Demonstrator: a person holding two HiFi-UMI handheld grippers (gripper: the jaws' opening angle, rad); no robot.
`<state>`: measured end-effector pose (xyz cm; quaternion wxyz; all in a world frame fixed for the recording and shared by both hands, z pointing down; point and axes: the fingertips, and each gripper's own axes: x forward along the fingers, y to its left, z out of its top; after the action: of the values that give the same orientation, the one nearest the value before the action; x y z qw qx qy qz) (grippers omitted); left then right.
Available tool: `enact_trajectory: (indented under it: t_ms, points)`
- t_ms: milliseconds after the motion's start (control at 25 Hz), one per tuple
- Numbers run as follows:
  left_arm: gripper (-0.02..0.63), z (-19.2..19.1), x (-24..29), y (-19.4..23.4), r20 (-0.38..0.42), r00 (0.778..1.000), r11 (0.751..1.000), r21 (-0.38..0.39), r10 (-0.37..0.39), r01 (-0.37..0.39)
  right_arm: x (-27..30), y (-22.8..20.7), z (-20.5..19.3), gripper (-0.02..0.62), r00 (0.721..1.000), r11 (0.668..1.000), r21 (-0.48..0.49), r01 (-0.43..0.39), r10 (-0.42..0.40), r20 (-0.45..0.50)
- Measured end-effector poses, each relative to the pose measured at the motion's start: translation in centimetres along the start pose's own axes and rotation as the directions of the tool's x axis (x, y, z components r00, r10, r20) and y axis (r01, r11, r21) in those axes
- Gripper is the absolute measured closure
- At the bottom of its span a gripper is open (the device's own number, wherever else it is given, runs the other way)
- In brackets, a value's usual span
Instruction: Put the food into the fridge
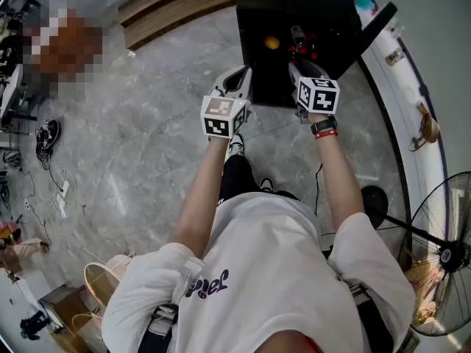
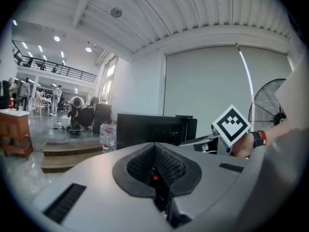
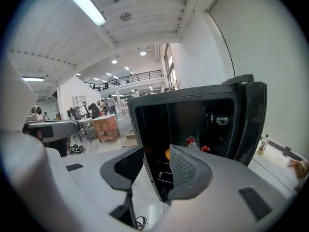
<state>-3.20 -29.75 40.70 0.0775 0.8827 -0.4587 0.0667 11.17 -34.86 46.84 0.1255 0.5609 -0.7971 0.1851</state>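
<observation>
Grey marble floor (image 1: 147, 145), white ribbed ceiling (image 2: 193, 13)

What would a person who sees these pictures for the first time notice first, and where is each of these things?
An open black fridge stands straight ahead on the grey floor, with a round orange food and a red-capped bottle inside. Both grippers point at it: the left gripper is shut and empty, and the right gripper has its jaws apart with nothing between them. A standing fan fills the head view's right edge.
</observation>
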Motion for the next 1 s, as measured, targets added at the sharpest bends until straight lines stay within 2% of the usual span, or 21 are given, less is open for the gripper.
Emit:
enact_trajectory:
  t_ms: [160,640,1000]
  points:
    - [0.588,-0.1,-1.0,-0.2,-0.006,1.0,1.0,-0.005,0.022,-0.022,-2.3,0.3,0.1,0.427,1.0,1.0,0.003,0.01,-0.01,0.015]
    - [0.588,0.2,-3.5,-1.4,0.002,1.0,1.0,0.005,0.005,-0.005,-7.9,0.0,-0.3,0.485,0.996,0.997,0.042,0.069,-0.071,0.058]
    - [0.589,0.2,-5.0,-1.3,0.014,1.0,1.0,-0.005,0.025,-0.025,-10.7,0.6,-0.6,0.505,0.993,0.996,0.058,0.072,-0.076,0.087]
